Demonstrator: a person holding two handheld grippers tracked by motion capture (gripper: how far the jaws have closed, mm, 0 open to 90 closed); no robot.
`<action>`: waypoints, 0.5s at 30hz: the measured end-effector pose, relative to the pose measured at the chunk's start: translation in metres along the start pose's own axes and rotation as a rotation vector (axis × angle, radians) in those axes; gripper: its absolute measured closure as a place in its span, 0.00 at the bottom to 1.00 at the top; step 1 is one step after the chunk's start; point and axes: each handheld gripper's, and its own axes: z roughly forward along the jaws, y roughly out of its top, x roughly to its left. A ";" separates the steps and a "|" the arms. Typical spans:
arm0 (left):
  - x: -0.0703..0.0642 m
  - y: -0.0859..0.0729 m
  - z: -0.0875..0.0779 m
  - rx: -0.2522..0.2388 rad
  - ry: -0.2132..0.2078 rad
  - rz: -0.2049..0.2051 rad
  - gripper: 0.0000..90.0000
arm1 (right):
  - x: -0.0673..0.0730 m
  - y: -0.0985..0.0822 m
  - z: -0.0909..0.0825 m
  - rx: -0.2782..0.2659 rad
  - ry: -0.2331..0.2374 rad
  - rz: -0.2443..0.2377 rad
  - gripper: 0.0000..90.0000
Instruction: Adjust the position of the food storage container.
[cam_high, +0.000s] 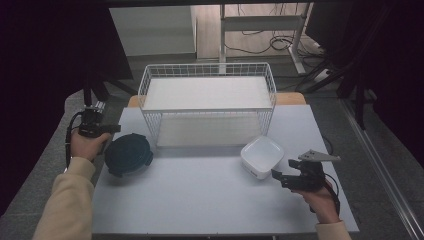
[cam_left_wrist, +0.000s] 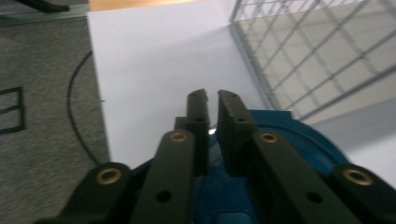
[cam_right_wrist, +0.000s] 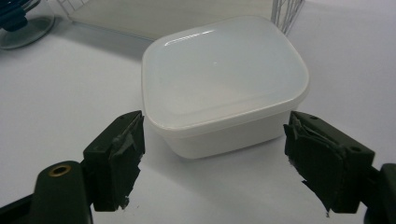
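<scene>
A round dark-blue lidded container (cam_high: 129, 155) sits at the table's left, in front of the wire basket. My left gripper (cam_high: 115, 129) is over its far-left edge, held by a hand in a cream sleeve. In the left gripper view the jaws (cam_left_wrist: 211, 95) stand shut with only a thin slit between them, above the blue lid (cam_left_wrist: 299, 135); I cannot tell whether they pinch its rim. A white square plastic container (cam_high: 261, 155) rests at the right. My right gripper (cam_high: 284, 169) faces it from the near side, open, with one jaw on either side of the container (cam_right_wrist: 224, 79) and apart from it.
A white wire basket (cam_high: 207, 109) with a white floor stands at the back middle of the white table (cam_high: 200, 200); its mesh (cam_left_wrist: 317, 51) is close to the right of the left jaws. Grey carpet (cam_left_wrist: 42, 140) lies off the table's left edge.
</scene>
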 end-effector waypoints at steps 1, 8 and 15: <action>0.003 0.000 0.002 0.010 0.009 0.000 0.99 | 0.000 0.000 0.000 -0.001 -0.004 0.000 0.22; 0.011 -0.005 0.014 0.084 0.043 0.032 1.00 | 0.000 0.000 0.000 0.003 -0.004 0.001 0.22; 0.010 -0.006 0.021 0.128 0.051 0.080 1.00 | -0.001 -0.002 0.002 0.009 -0.002 0.000 0.22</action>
